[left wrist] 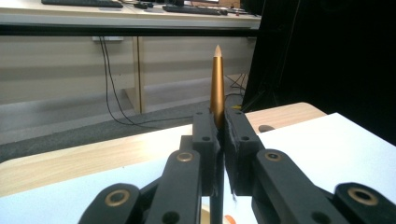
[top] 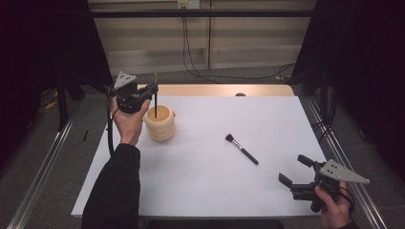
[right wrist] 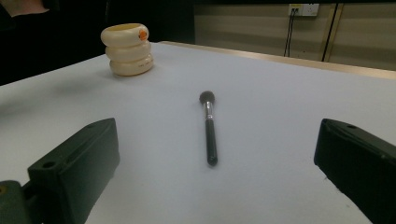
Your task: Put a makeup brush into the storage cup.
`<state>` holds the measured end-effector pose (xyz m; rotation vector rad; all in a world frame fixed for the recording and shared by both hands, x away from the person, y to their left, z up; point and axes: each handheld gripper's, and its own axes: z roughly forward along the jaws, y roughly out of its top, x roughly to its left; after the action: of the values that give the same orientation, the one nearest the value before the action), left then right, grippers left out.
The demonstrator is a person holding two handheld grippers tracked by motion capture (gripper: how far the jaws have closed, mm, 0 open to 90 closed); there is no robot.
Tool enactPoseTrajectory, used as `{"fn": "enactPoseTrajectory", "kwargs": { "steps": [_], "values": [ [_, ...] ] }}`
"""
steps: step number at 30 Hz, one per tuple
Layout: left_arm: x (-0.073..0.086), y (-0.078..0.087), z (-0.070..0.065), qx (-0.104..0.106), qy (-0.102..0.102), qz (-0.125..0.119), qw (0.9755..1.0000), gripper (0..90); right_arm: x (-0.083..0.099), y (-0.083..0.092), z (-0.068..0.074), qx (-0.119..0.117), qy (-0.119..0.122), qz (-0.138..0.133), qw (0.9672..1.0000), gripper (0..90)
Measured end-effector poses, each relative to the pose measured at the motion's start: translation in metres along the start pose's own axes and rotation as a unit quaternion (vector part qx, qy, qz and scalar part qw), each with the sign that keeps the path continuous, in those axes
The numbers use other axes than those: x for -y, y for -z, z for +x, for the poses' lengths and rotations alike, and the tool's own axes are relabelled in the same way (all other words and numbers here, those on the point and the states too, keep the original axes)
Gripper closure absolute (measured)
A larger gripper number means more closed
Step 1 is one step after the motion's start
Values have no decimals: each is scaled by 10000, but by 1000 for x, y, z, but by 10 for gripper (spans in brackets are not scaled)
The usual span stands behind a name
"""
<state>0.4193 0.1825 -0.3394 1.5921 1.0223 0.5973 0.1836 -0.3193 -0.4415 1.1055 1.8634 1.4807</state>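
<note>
My left gripper (top: 154, 89) is shut on a thin brush (top: 155, 98) held upright, its lower end down inside the cream ringed holder (top: 160, 125) at the table's left. In the left gripper view the brush's gold handle (left wrist: 216, 84) stands up between the closed jaws. A second black makeup brush (top: 242, 149) lies flat on the white table, bristles toward the far left. My right gripper (top: 295, 171) rests open near the front right corner, pointing at that brush (right wrist: 209, 126), with nothing between its jaws. The holder (right wrist: 127, 49) stands beyond it.
The white table top (top: 215, 181) is bordered by a wooden strip (top: 224, 89) at the back. Metal rails (top: 38, 167) run along both sides on the floor, with dark curtains left and right. Cables hang on the far wall.
</note>
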Motion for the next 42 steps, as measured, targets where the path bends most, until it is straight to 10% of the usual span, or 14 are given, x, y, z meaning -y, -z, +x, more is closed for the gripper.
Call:
{"fn": "enactPoseTrajectory", "kwargs": {
  "steps": [42],
  "values": [
    [41,-10,11,-71,253,246,9994,839,0,1,0,13,-21,-19,10000,0]
  ]
}}
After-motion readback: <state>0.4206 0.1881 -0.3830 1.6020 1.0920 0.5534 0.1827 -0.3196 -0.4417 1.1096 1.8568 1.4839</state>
